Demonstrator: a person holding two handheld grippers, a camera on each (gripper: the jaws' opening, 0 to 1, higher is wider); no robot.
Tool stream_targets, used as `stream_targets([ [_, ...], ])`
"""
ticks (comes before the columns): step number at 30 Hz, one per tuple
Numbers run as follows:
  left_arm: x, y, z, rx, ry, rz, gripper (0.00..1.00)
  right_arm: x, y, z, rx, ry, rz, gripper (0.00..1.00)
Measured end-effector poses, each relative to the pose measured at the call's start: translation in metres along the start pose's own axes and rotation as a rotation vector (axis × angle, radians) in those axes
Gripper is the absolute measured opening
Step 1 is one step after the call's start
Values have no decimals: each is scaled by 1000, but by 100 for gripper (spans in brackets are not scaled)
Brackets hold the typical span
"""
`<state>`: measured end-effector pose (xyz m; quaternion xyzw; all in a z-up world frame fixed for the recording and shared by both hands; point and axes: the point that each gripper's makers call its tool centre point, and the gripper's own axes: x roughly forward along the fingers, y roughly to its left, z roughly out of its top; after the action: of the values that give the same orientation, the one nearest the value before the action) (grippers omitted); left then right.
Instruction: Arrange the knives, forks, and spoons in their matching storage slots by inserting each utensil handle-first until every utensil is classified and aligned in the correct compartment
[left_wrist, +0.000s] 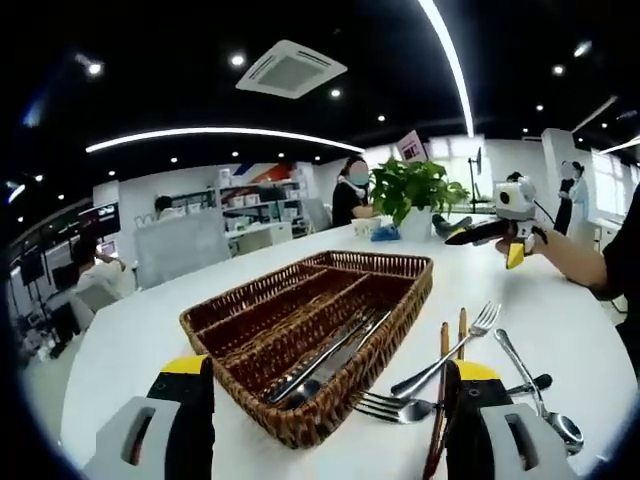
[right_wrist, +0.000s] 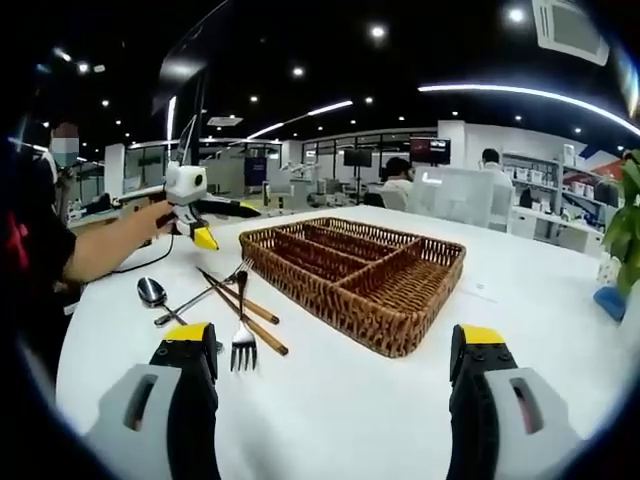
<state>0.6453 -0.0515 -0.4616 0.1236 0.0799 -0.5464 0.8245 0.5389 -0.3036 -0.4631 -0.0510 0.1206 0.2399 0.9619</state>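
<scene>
Nearest us in the left gripper view: left gripper (left_wrist: 325, 420), jaws wide apart, holding nothing, low over the white table (left_wrist: 130, 330).

Just ahead, toward its right jaw: loose utensils on the tabletop, namely metal forks (left_wrist: 440, 368), a spoon (left_wrist: 535, 385) and slim wooden-handled pieces (left_wrist: 443, 395). Their long axes run roughly away from us, beside the basket. We judge the left gripper the nearer one for the next pick.

Ahead, left of the utensils: wicker tray (left_wrist: 405, 300), brown woven cane, long divided slots, some shiny cutlery (left_wrist: 325, 358) already lying lengthwise in the near compartment.

Right gripper (right_wrist: 335, 400): equally wide open, empty, facing the tray's short end.

Beyond: potted plant (left_wrist: 415, 195).
</scene>
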Motion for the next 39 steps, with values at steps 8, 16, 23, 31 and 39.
stream_targets([
  [8, -29, -17, 17, 11, -49, 24, 100, -2, -3, 3, 5, -13, -11, 99],
  [16, -57, -23, 27, -37, -109, 9, 100, -5, -2, 9, -45, -33, -11, 99],
  [23, -61, -17, 15, -12, -85, 25, 100, -3, -5, 5, -40, -31, -16, 99],
  [31, -63, -11, 18, -7, -110, 53, 100, -2, 1, 8, -58, -36, 2, 99],
  [39, -65, -15, 18, 4, -97, 38, 100, -8, 12, 16, -75, -30, 68, 99],
])
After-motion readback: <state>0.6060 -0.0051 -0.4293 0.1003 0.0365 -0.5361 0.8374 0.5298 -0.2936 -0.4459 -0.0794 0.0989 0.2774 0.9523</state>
